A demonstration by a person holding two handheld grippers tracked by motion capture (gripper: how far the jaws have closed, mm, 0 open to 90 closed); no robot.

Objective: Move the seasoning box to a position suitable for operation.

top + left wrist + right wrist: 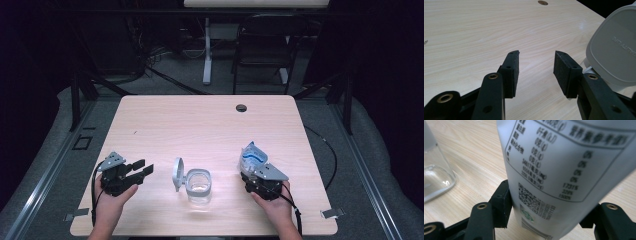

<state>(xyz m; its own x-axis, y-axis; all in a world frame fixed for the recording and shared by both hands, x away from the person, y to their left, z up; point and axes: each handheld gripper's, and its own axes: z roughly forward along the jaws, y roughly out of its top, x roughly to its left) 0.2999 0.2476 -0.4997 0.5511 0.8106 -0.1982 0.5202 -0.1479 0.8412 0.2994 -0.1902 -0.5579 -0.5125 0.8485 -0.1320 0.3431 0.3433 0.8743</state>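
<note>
Two grippers near the table's [210, 120] front edge: right gripper [251, 172] clamps pouch [251, 156], apparently unpoured; left gripper [142, 170] apart, empty; jar [198, 186] lid open.

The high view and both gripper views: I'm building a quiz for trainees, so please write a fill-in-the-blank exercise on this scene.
1. The right tongs are closed on a white ____ with a printed label.
2. The left tongs are open and hold ____.
3. The clear container stands between the two grippers with its grey lid flipped ____.

Missing words: pouch; nothing; open
</note>
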